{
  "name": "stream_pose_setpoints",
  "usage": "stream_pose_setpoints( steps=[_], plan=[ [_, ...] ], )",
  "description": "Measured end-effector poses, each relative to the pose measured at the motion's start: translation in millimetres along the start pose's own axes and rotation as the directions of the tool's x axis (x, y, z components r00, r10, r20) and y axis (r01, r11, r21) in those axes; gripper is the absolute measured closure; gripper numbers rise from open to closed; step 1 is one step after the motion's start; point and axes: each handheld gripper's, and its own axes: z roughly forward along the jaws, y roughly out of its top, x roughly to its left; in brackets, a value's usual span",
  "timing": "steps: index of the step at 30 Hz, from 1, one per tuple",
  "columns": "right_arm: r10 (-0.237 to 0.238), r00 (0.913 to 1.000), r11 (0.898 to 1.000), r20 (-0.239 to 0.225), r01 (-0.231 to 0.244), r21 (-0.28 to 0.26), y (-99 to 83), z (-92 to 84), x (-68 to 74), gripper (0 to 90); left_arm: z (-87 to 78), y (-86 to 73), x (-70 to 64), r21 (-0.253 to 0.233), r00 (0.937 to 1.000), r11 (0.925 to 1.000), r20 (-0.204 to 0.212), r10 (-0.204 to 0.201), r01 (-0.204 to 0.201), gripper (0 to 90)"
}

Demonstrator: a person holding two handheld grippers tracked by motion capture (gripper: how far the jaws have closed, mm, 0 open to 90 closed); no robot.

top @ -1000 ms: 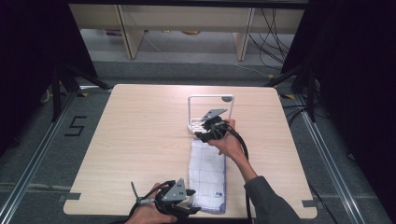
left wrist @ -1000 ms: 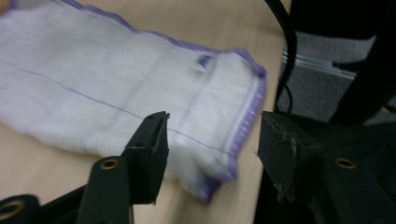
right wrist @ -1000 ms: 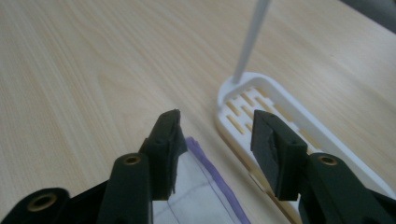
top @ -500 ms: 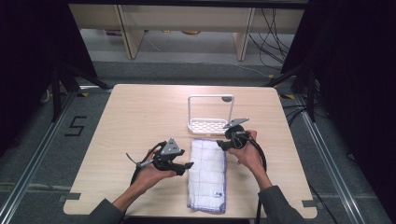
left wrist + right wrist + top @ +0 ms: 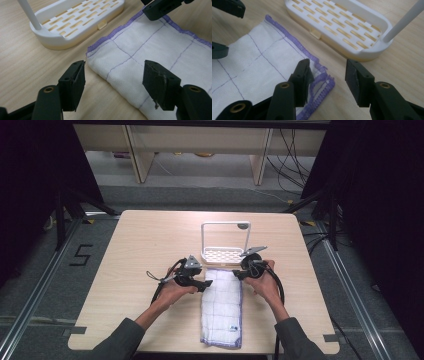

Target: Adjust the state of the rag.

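- The folded white cloth (image 5: 221,307) lies on the surface (image 5: 130,245) at 6 o'clock of the white rack (image 5: 225,252).
- Left tongs (image 5: 204,284), just opening, straddle its far left corner, gripping nothing.
- Right tongs (image 5: 237,274), just narrowing, straddle its far right corner, unclenched.

White rack (image 5: 225,254) (beyond cloth (image 5: 222,306)) ahead

"5" on floor (image 5: 81,255)
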Motion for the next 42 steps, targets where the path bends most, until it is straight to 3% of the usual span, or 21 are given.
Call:
stream_pose_setpoints(
  steps=[3, 5, 7, 9, 14, 15, 16, 19, 23, 27, 28, 32, 33, 37, 39, 42],
  plan=[
    [-0.001, 0.9995, 1.000, 0.032, 0.002, -0.006, -1.7, 3.3, -1.2, 58.4, 4.0, 2.8, 2.1, -0.008, 0.9999, 0.9999, 0.008, -0.015, 0.015, 34.7],
    [-0.036, 0.9982, 0.999, 0.047, 0.036, 0.014, -3.0, 2.7, -3.9, 61.8, 5.7, 4.5, 4.2, -0.019, 0.9988, 0.9989, 0.024, -0.043, 0.044, 34.7],
    [-0.060, 0.9961, 0.998, 0.064, 0.058, 0.030, -5.4, 4.7, -5.9, 63.0, 7.6, 4.9, 6.2, -0.005, 0.9993, 0.9995, 0.021, -0.030, 0.030, 35.0],
    [-0.069, 0.9953, 0.997, 0.068, 0.066, 0.041, -7.1, 6.8, -5.8, 63.4, 10.1, 4.6, 7.9, -0.006, 0.9990, 0.9990, 0.010, -0.044, 0.044, 34.8],
    [-0.052, 0.9970, 0.998, 0.056, 0.051, 0.022, -5.4, 4.9, -3.5, 60.2, 12.6, 8.0, 10.2, -0.009, 0.9990, 0.9991, 0.017, -0.041, 0.041, 36.0],
    [-0.050, 0.9976, 0.998, 0.048, 0.049, 0.025, -4.4, 2.9, -3.5, 59.1, 14.7, 8.8, 9.5, -0.023, 0.9980, 0.9979, 0.021, -0.060, 0.061, 36.2],
    [-0.043, 0.9980, 0.999, 0.046, 0.043, 0.015, -4.1, 2.8, -3.3, 57.2, 15.0, 9.6, 11.1, -0.003, 0.9987, 0.9990, 0.024, -0.046, 0.046, 36.4],
    [-0.046, 0.9987, 0.999, 0.021, 0.046, 0.009, -3.5, 3.3, -3.5, 54.0, 19.7, 11.4, 13.5, 0.002, 0.9977, 0.9982, 0.032, -0.060, 0.060, 36.5],
    [-0.043, 0.9991, 0.999, 0.003, 0.043, 0.029, -4.4, 5.5, -3.6, 53.6, 24.4, 11.2, 13.5, 0.025, 0.9988, 0.9990, 0.030, -0.038, 0.037, 37.4],
    [-0.039, 0.9992, 0.999, -0.004, 0.040, 0.024, -6.2, 9.3, -4.4, 53.8, 28.9, 9.5, 15.4, 0.027, 0.9982, 0.9985, 0.034, -0.048, 0.048, 37.9],
    [-0.057, 0.9984, 0.998, 0.004, 0.057, 0.033, -6.1, 9.8, -5.0, 54.2, 29.6, 9.4, 15.1, 0.019, 0.9978, 0.9982, 0.035, -0.057, 0.056, 38.5],
    [-0.081, 0.9967, 0.996, 0.010, 0.080, 0.033, -6.3, 14.5, -1.1, 55.3, 29.5, 10.0, 14.6, 0.018, 0.9984, 0.9991, 0.043, -0.038, 0.037, 42.3],
    [-0.080, 0.9968, 0.995, 0.004, 0.080, 0.055, -5.3, 12.6, -0.8, 55.3, 29.3, 10.0, 14.9, 0.017, 0.9985, 0.9991, 0.040, -0.038, 0.038, 43.1],
    [-0.072, 0.9974, 0.996, 0.001, 0.072, 0.057, -5.5, 13.2, -0.5, 55.4, 28.0, 9.3, 15.9, 0.014, 0.9982, 0.9993, 0.047, -0.036, 0.036, 53.9],
    [-0.076, 0.9971, 0.996, -0.007, 0.076, 0.038, -6.3, 15.0, -3.1, 55.8, 28.4, 9.2, 15.5, -0.005, 0.9972, 0.9985, 0.051, -0.055, 0.055, 58.2],
    [-0.068, 0.9977, 0.997, -0.009, 0.068, 0.039, -6.9, 15.0, -3.4, 56.2, 25.5, 8.7, 16.6, 0.015, 0.9989, 0.9998, 0.046, -0.014, 0.013, 69.6]
  ],
)
